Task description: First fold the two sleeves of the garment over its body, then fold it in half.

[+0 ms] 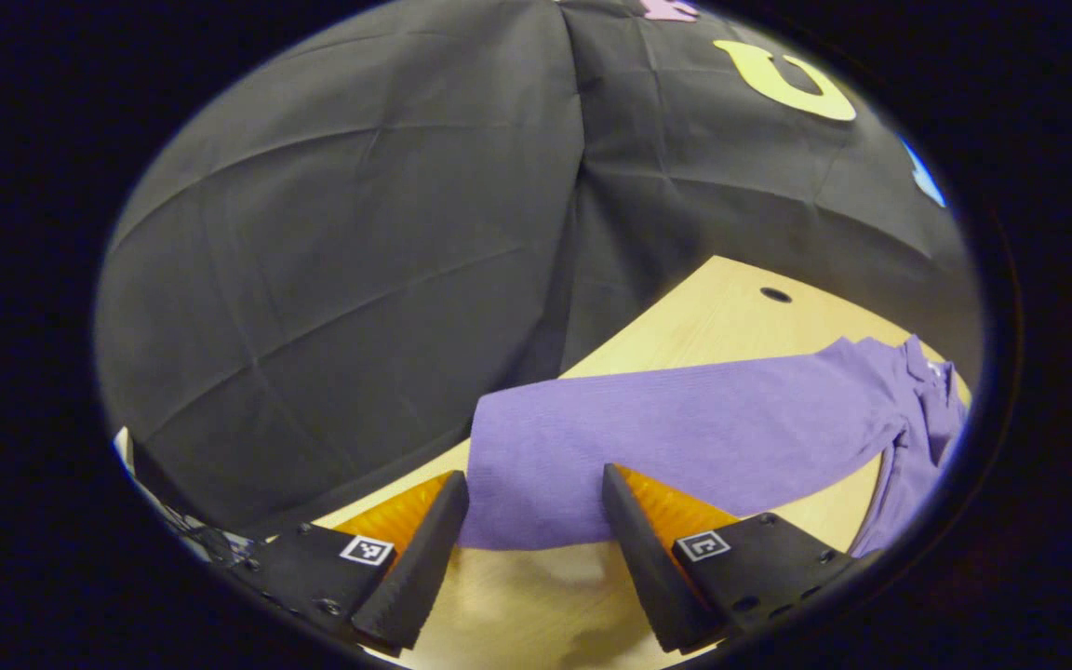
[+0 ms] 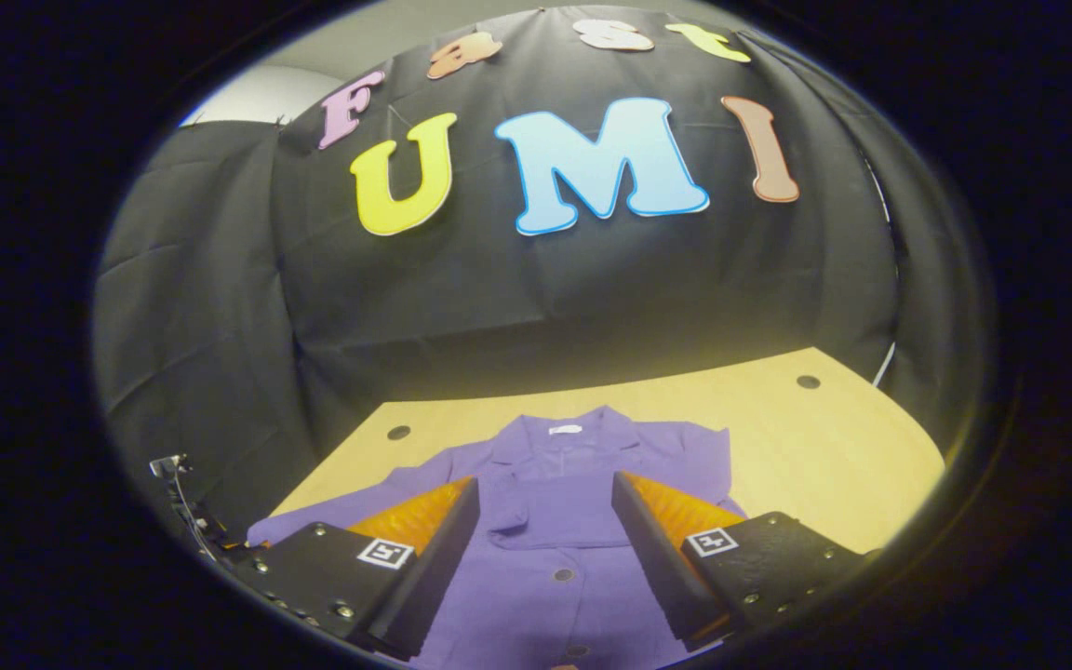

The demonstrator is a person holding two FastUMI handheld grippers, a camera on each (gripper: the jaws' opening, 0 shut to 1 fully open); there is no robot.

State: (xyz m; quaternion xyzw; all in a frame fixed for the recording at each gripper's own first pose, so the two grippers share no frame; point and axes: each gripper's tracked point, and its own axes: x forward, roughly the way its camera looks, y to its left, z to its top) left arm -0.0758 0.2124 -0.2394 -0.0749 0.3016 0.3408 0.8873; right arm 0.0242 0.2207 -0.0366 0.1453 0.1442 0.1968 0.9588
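The purple jacket (image 2: pixel 555 558) lies flat on the wooden bench (image 2: pixel 815 447), collar away, buttons up. Its one sleeve (image 1: pixel 676 437) stretches out sideways, unfolded, so the sleeve fold looks to be in hand. The left gripper (image 1: pixel 534 507) hovers at the cuff, jaws wide open; next it must close on that cuff. The right gripper (image 2: pixel 543 521) hangs over the chest, jaws open, empty.
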